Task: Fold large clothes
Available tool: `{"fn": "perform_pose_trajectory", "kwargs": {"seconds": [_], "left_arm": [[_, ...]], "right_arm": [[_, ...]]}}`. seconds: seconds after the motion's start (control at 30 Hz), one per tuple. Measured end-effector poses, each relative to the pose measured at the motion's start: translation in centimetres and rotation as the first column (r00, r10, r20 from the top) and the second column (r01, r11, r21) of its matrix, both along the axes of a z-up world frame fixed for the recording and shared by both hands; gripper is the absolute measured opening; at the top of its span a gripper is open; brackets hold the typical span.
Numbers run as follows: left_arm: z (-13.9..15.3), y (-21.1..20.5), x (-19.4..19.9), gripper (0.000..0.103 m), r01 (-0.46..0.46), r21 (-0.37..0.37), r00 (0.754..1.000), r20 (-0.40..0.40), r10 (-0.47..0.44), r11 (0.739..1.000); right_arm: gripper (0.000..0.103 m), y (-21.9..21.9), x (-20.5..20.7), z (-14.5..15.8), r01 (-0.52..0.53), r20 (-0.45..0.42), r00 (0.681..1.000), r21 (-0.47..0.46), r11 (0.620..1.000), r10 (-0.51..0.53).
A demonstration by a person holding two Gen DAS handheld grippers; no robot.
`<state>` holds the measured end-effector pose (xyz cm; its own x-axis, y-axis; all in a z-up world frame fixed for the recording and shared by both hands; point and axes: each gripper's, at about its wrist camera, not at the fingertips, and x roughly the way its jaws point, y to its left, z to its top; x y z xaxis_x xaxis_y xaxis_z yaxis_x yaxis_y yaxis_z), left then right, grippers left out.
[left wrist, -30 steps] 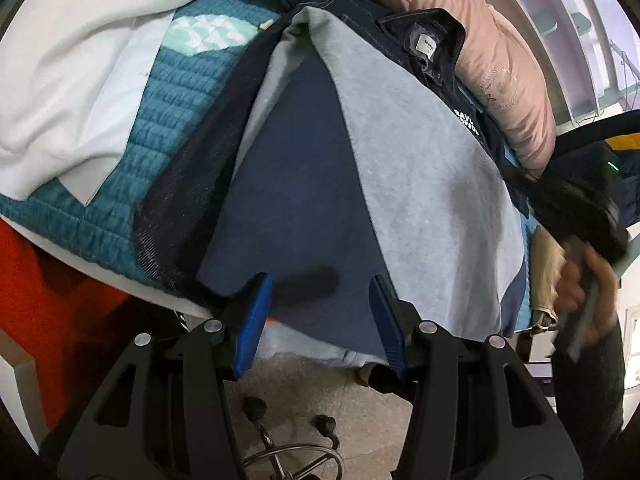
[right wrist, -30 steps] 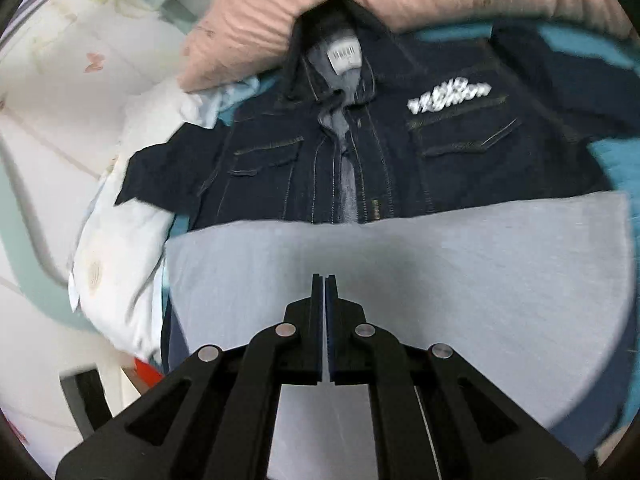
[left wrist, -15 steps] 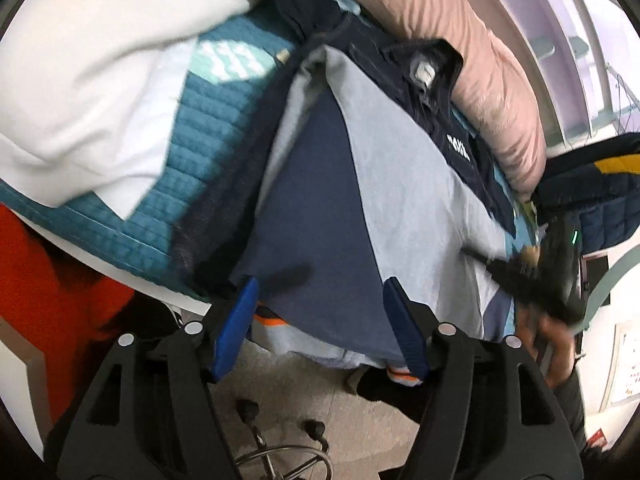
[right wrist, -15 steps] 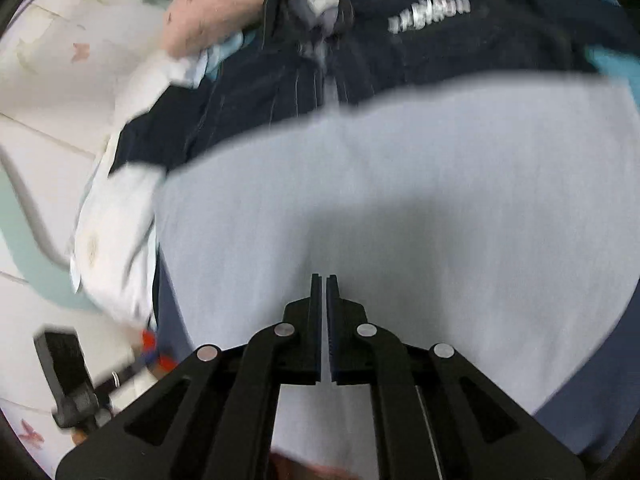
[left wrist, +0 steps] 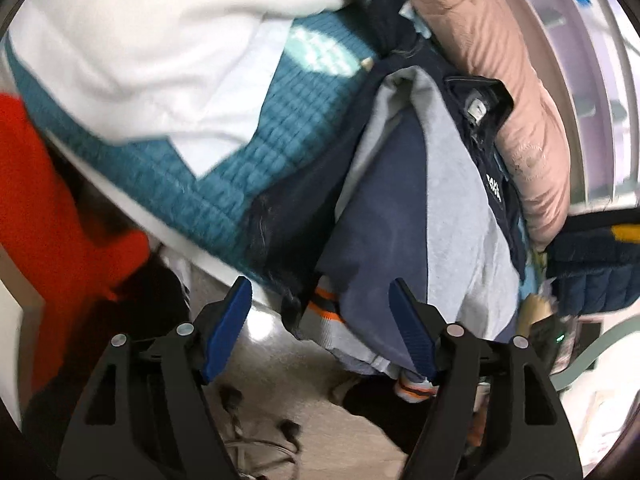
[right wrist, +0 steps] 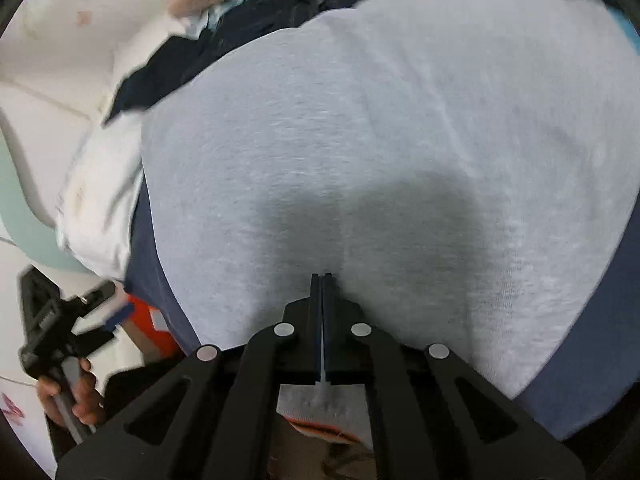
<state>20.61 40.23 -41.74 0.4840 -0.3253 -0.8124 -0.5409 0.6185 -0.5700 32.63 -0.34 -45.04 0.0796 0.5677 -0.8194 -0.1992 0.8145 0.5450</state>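
Grey-and-navy fleece sweatshirt [right wrist: 392, 152] lay on the bed, hem hanging off the edge, folded-over grey panel spread on top. Our right tongs [right wrist: 322, 280] were pinched shut on that grey fabric, mid-fold, we judged. Left tongs [left wrist: 320, 320] were spread wide, holding nothing, just off the dangling navy hem with orange-striped cuff [left wrist: 326, 312]. Next move probably needs the left to grab that hem. Dark denim jacket [left wrist: 480, 120], teal quilt [left wrist: 224, 176] and pink pillow [left wrist: 512, 80] lay beyond.
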Motion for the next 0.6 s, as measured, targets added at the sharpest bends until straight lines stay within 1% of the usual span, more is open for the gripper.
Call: {"fn": "perform_pose_trajectory", "kwargs": {"seconds": [0.03,0.07,0.13,0.3,0.33,0.47,0.5,0.57,0.6], "left_arm": [[-0.4,-0.1,0.0,0.072,-0.005,-0.031,1.000,0.001,0.005,1.000],[-0.6,-0.2,0.0,0.072,-0.002,-0.045,1.000,-0.004,0.002,0.999],[-1.1,-1.0,0.3,0.072,0.025,-0.059,1.000,-0.017,-0.026,0.998],[-2.1,-2.5,0.8,0.072,0.029,-0.095,0.999,-0.029,-0.032,0.995],[-2.1,-2.7,1.0,0.072,0.030,-0.100,0.999,-0.027,-0.033,0.995],[-2.5,-3.7,1.9,0.071,0.053,-0.088,0.998,-0.038,-0.057,0.995],[-2.6,-3.9,2.0,0.070,0.051,-0.079,0.997,-0.045,-0.055,0.996],[-2.7,-4.1,2.2,0.063,0.054,-0.051,0.997,-0.059,-0.057,0.997],[-2.7,-4.1,2.1,0.055,0.053,-0.039,0.996,-0.070,-0.056,0.998]], "right_arm": [[0.000,-0.3,0.2,-0.2,0.015,-0.023,1.000,0.024,1.000,-0.014],[0.000,-0.4,0.3,-0.1,0.016,-0.031,0.999,0.026,1.000,-0.015],[0.000,-0.1,0.1,0.3,-0.001,-0.017,1.000,0.005,1.000,0.001],[0.000,0.3,0.3,0.4,0.002,-0.021,1.000,-0.002,1.000,-0.002],[0.000,-0.6,-0.2,0.6,-0.001,-0.020,1.000,0.000,1.000,0.001],[0.000,-0.8,-0.3,0.4,0.004,-0.027,1.000,0.009,1.000,-0.004],[0.000,-0.9,-0.3,0.4,0.004,-0.028,1.000,0.010,1.000,-0.004],[0.000,-0.9,-0.2,0.5,0.004,-0.029,1.000,0.013,1.000,-0.004],[0.000,-0.9,-0.2,0.5,0.006,-0.031,1.000,0.015,1.000,-0.005]]}}
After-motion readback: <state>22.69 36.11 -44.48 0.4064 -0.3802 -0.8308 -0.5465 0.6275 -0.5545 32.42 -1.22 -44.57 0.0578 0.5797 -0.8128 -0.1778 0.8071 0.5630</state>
